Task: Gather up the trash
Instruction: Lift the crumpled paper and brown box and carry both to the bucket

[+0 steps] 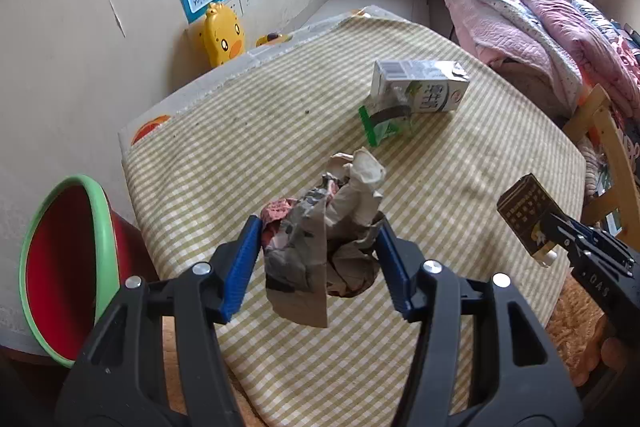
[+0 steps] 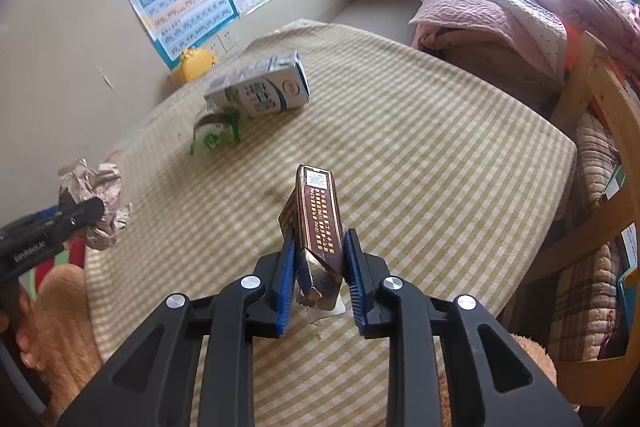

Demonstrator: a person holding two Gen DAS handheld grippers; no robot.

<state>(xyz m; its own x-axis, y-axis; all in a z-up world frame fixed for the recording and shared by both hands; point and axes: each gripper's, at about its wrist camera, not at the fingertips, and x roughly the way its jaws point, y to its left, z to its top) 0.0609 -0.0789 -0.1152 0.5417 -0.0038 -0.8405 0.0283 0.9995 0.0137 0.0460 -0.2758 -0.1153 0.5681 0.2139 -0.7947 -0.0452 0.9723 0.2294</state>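
Note:
My left gripper (image 1: 320,231) is shut on a wad of crumpled paper (image 1: 324,227) and holds it above the checked tablecloth (image 1: 460,155). The wad also shows in the right wrist view (image 2: 96,195). My right gripper (image 2: 318,247) is shut on a brown cigarette box (image 2: 320,219), lifted above the table; it also shows in the left wrist view (image 1: 528,215). A white milk carton (image 1: 420,87) lies on its side at the far part of the table, with a green wrapper (image 1: 384,125) in front of it. Both show in the right wrist view, carton (image 2: 260,91) and wrapper (image 2: 216,137).
A red bin with a green rim (image 1: 68,267) stands left of the table, below its edge. A yellow duck toy (image 1: 222,35) sits by the wall behind the table. A wooden chair (image 2: 592,147) and a bed with pink quilts (image 1: 540,27) are to the right.

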